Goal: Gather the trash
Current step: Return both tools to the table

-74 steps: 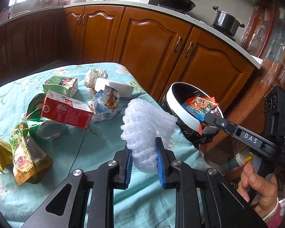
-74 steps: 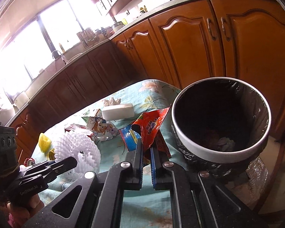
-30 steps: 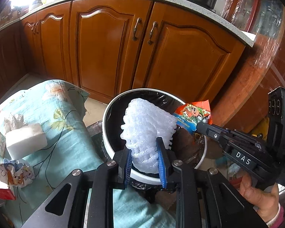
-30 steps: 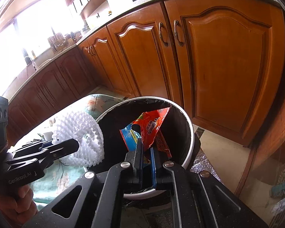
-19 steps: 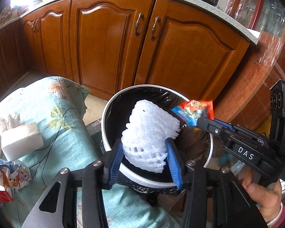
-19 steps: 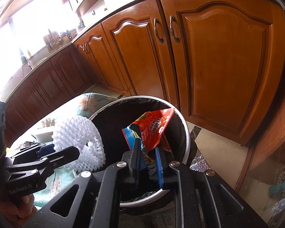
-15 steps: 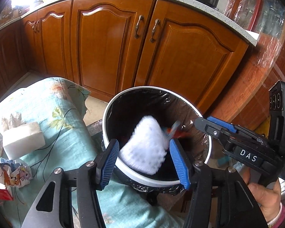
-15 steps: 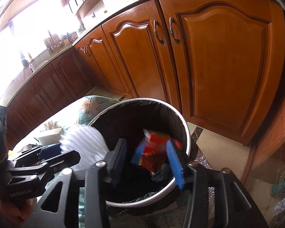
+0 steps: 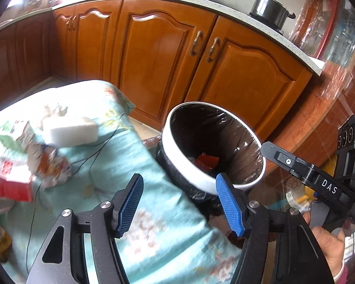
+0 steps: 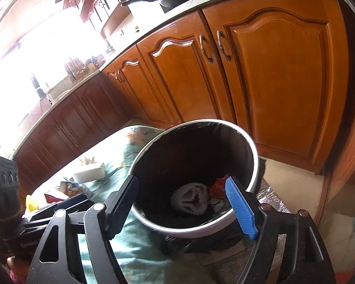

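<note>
Drop step just finished. Your left tongs (image 9: 179, 203) and right tongs (image 10: 191, 208) had both just been opening — each stood wide apart with nothing between the blue pads. The white foam net sleeve (image 10: 191, 197) and the crumpled red snack wrapper (image 10: 219, 185) lay at the bottom of the round white-rimmed bin with the black liner (image 10: 254, 165), which stood on the floor just beside the corner of the counter with the pale green floral cloth (image 9: 153, 213).

More trash lay on that counter: a white foam block (image 9: 71, 131), a red-and-white carton (image 9: 7, 179), a crumpled printed wrapper (image 9: 52, 165) — all blurred in the left view.

Next move, as I judged it: you needed to swing back over the cloth, keep the tongs open, and line one pair up on the nearest loose piece. The carton looked the easiest to pinch; the block might need a wider bite.
</note>
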